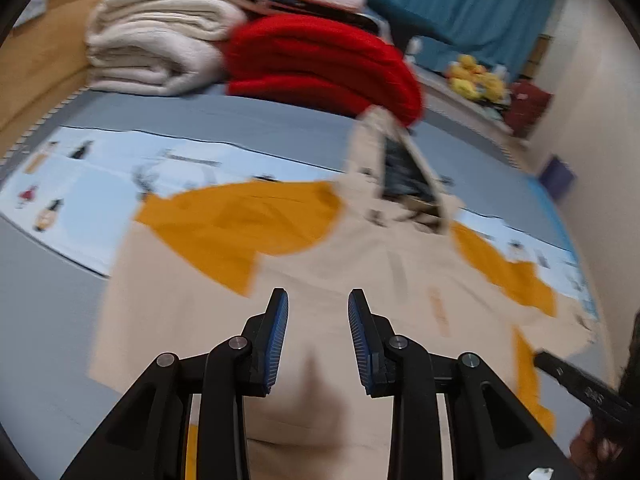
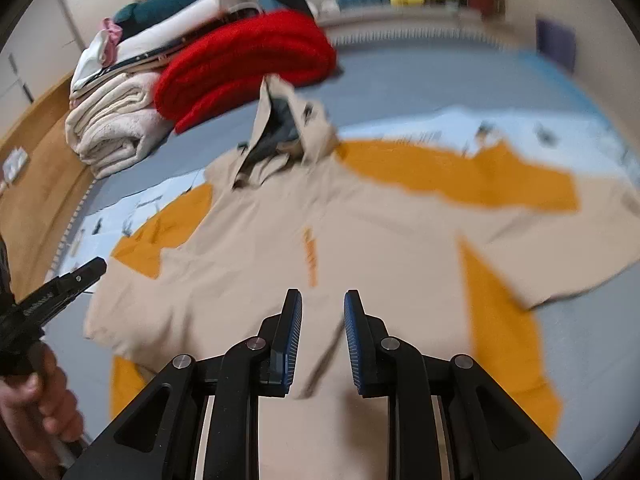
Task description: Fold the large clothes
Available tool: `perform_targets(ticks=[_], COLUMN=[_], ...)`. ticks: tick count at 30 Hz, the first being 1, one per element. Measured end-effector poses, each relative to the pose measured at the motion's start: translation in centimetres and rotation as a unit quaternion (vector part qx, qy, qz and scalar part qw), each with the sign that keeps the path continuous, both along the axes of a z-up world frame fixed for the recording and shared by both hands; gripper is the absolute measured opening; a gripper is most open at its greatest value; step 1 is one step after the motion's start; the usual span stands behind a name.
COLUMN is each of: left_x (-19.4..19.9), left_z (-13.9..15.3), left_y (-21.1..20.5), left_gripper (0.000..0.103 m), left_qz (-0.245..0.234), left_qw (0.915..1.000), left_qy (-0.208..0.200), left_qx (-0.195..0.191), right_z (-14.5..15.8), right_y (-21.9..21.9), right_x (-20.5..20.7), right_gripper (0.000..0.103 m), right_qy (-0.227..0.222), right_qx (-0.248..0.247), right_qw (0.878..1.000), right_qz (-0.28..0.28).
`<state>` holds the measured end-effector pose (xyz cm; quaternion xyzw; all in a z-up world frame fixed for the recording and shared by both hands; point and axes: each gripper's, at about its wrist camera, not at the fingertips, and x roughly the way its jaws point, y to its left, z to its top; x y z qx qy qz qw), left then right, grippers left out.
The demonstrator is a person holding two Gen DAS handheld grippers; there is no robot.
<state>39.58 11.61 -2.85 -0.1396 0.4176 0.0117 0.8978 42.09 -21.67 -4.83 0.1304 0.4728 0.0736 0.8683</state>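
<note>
I held both grippers — left [image 1: 318, 300], right [image 2: 323, 300] — released, fingers empty above the hoodie [image 2: 280, 240] on the bed [image 2: 440, 80].

Beige and mustard jacket [image 2: 256, 240]: smooth, matt woven cloth. Red blanket [image 1: 320, 68]: thick, fuzzy knit. Cream blanket [image 1: 152, 48]: soft, nubbly pile. Bed sheet [image 1: 240, 120]: flat grey cloth, matt. Headboard [image 2: 36, 168]: wood with a satin finish. Left gripper [image 1: 318, 336]: matt black plastic, ribbed blue rubbery pads [image 1: 278, 340], bright metal pins.
</note>
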Motion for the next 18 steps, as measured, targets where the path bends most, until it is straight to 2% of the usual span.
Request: perform_targets(ticks=[4, 8, 11, 14, 16, 18], left_x=[1.0, 1.6, 1.8, 1.8, 1.8, 1.8], left_z=[0.0, 0.6, 0.5, 0.5, 0.4, 0.4], left_y=[3.4, 6.0, 8.2, 9.5, 10.4, 11.2], left_gripper=[0.028, 0.028, 0.028, 0.028, 0.028, 0.028], left_qz=[0.040, 0.074, 0.095, 0.113, 0.125, 0.138], left_qw=[0.9991, 0.9973, 0.9955, 0.9935, 0.9921, 0.9904], left_qy=[0.006, -0.004, -0.003, -0.001, 0.000, 0.001], left_qx=[-0.014, 0.005, 0.005, 0.008, 0.009, 0.008], right_z=[-3.6, -7.7, -10.6, -12.3, -12.6, -12.2], right_y=[1.4, 2.2, 2.2, 2.3, 2.6, 3.3], right_x=[1.1, 1.7, 1.7, 1.5, 1.6, 1.8], right_gripper=[0.026, 0.043, 0.045, 0.045, 0.044, 0.023], right_qy=[0.055, 0.129, 0.178, 0.208, 0.210, 0.201], right_qx=[0.030, 0.065, 0.059, 0.077, 0.086, 0.080], right_qw=[0.998, 0.989, 0.982, 0.974, 0.973, 0.976], right_qz=[-0.003, -0.013, -0.031, -0.037, -0.038, -0.034])
